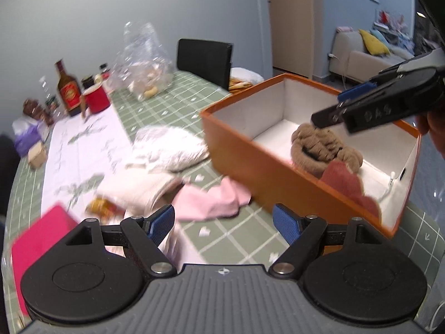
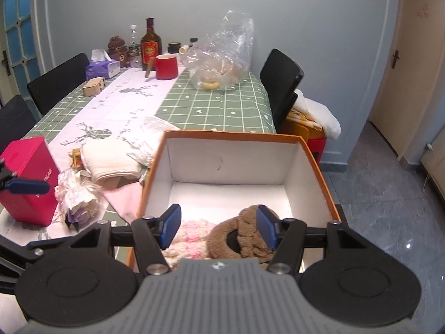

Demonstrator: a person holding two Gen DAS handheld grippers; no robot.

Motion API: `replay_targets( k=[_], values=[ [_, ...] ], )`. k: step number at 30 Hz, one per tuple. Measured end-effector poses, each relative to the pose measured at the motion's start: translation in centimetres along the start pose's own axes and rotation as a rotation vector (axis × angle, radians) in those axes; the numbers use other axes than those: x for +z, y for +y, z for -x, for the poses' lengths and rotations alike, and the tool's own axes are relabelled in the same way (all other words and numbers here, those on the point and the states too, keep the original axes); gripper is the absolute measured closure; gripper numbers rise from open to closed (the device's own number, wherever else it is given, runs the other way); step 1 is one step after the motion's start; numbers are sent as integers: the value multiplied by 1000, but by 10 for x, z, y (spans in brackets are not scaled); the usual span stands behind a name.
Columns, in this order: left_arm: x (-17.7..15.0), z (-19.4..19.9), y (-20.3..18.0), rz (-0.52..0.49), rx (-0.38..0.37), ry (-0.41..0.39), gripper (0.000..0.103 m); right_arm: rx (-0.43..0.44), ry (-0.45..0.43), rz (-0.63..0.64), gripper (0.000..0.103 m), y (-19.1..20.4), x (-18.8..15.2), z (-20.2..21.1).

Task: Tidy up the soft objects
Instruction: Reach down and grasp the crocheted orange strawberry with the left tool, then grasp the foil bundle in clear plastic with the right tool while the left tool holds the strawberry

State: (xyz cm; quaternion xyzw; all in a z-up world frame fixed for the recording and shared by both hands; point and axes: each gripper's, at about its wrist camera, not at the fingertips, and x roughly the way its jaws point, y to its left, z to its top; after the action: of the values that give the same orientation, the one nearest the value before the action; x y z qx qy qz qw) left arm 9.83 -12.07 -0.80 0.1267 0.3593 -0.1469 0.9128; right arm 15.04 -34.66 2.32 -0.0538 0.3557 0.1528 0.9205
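Note:
An orange box with white inside stands at the table's near right; it also shows in the right wrist view. In it lie a brown fuzzy item and a pink-red knit item. My right gripper is open, hovering over the box just above the brown item; it also shows in the left wrist view. My left gripper is open and empty above the tablecloth. Just beyond it lie a pink cloth, a folded white towel and a white crinkly bundle.
A red box and a dried-flower bundle sit at the near left. At the far end stand a red mug, a bottle, a tissue box and a clear plastic bag. Black chairs ring the table.

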Motion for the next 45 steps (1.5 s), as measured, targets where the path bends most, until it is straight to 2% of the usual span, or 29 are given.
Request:
replay_targets(
  k=[10, 17, 25, 30, 33, 36, 38, 45],
  values=[
    [-71, 16, 22, 211, 18, 0, 9, 39, -57, 63, 43, 40, 3, 9],
    [-109, 27, 13, 281, 27, -30, 9, 53, -65, 108, 41, 61, 2, 8],
    [-131, 31, 10, 328, 29, -48, 9, 87, -99, 147, 40, 83, 0, 12],
    [-140, 32, -4, 281, 17, -51, 13, 96, -86, 180, 39, 96, -2, 8],
    [-143, 30, -13, 233, 7, -43, 21, 100, -81, 191, 39, 102, -4, 6],
    [-147, 26, -20, 194, 17, -20, 32, 104, -74, 204, 39, 108, -5, 3],
    [-150, 24, -23, 179, 27, -9, 45, 106, -71, 212, 39, 111, -5, 1],
    [-151, 24, -19, 163, 1, 3, 50, 113, -51, 229, 39, 121, -7, -7]
  ],
)
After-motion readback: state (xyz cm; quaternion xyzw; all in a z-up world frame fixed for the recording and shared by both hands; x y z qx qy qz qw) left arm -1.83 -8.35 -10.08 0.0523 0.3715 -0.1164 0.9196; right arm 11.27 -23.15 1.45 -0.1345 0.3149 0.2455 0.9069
